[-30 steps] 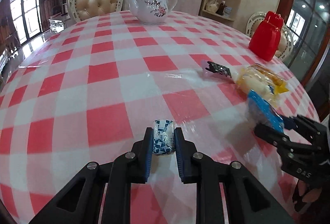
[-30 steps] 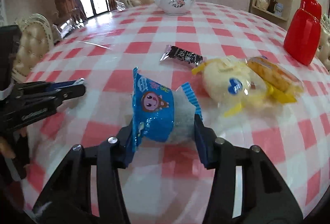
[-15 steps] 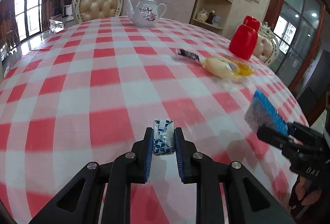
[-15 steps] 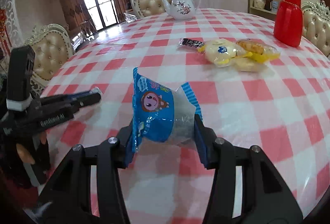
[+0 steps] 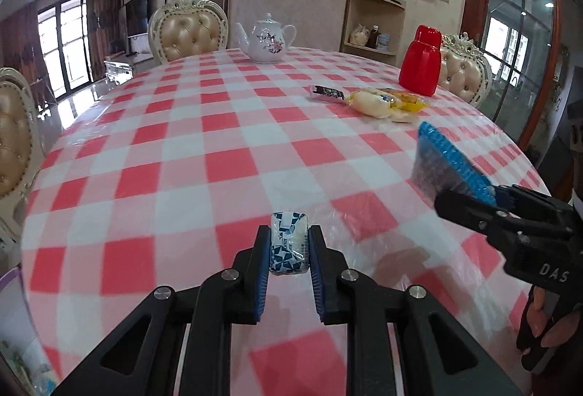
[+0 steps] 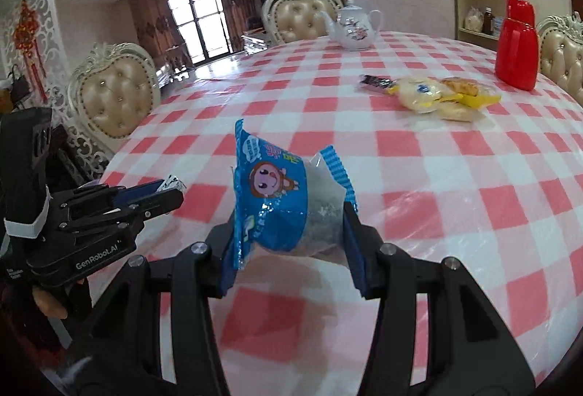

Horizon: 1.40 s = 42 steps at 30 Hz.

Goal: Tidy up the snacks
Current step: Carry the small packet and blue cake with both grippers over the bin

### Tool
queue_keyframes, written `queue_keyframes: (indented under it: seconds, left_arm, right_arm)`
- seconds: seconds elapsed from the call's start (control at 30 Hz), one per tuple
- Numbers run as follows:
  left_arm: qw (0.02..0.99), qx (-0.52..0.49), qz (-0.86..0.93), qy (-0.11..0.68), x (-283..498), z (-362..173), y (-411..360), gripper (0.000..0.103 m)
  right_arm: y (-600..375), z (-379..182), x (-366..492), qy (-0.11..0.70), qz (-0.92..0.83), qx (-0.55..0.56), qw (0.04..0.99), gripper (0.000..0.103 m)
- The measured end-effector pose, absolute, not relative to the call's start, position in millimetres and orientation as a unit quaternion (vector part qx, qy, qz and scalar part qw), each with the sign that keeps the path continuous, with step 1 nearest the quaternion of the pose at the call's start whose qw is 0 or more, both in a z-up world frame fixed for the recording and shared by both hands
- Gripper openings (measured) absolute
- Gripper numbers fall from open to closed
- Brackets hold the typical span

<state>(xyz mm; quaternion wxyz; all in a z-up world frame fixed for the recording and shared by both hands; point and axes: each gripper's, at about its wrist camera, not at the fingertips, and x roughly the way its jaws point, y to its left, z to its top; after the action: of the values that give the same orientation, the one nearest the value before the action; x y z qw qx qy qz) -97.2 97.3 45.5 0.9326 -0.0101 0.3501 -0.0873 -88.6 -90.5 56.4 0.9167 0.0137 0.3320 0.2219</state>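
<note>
From the left wrist view, the left gripper [image 5: 289,252] is clamped narrow on a small candy in a white wrapper with a dark blue geometric print [image 5: 289,243], its blue pads pressing both sides; the tiny lettering on the wrapper is too small to read. Below the fingers spreads the round table under a red-and-white checked cloth with a clear plastic cover [image 5: 189,155]. Ahead and to the right, the right gripper [image 5: 470,193] reaches in, white letters "DAS" on its black body, gripping a blue crinkle-edged plastic snack packet [image 5: 448,159]. Far ahead of the fingers lie a small black snack bar wrapper [image 5: 327,92] and, touching it, a heap of clear bags of pale yellow pastries [image 5: 386,103]. Beyond these stand a red plastic thermos jug [image 5: 421,62] and a white porcelain teapot with a floral print [image 5: 267,39]

From the right wrist view, the right gripper [image 6: 291,232] is partly spread, its pads squeezing the blue snack packet [image 6: 271,193], which carries a cartoon monkey face and white characters that I cannot read. To the left, the left gripper [image 6: 165,190] shows "GenRobot.AI" on its body, the candy [image 6: 172,183] peeking from its tips. Far ahead to the right are the black wrapper [image 6: 377,82], the pastry bags [image 6: 433,95], the red jug [image 6: 516,44] and the teapot [image 6: 352,26]
</note>
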Motion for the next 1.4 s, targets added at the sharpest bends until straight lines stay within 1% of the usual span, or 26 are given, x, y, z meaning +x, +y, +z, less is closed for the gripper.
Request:
queue_keyframes:
  seconds: [0.4, 0.73, 1.07, 1.27, 1.4]
  left_arm:
    - [0.943, -0.017, -0.049, 0.327, -158, 55, 151, 0.021]
    - [0.948, -0.041, 0.017, 0.315, -202, 56, 224, 0.021]
    - [0.943, -0.066, 0.117, 0.304, -239, 59, 311, 0.021]
    - [0.933, -0.093, 0.179, 0.297, -262, 57, 365, 0.021]
    - [0.929, -0.098, 0.207, 0.292, -274, 57, 384, 0.021]
  right_arm:
    - [-32, 60, -128, 0.326, 0.267, -0.022, 0.906, 0.053]
    - [44, 71, -162, 0.307, 0.33, -0.069, 0.89, 0.053]
    - [146, 69, -201, 0.297, 0.427, -0.135, 0.843, 0.053]
    - [202, 56, -235, 0.295, 0.487, -0.179, 0.802, 0.053]
    - [226, 46, -254, 0.291, 0.509, -0.205, 0.784, 0.053]
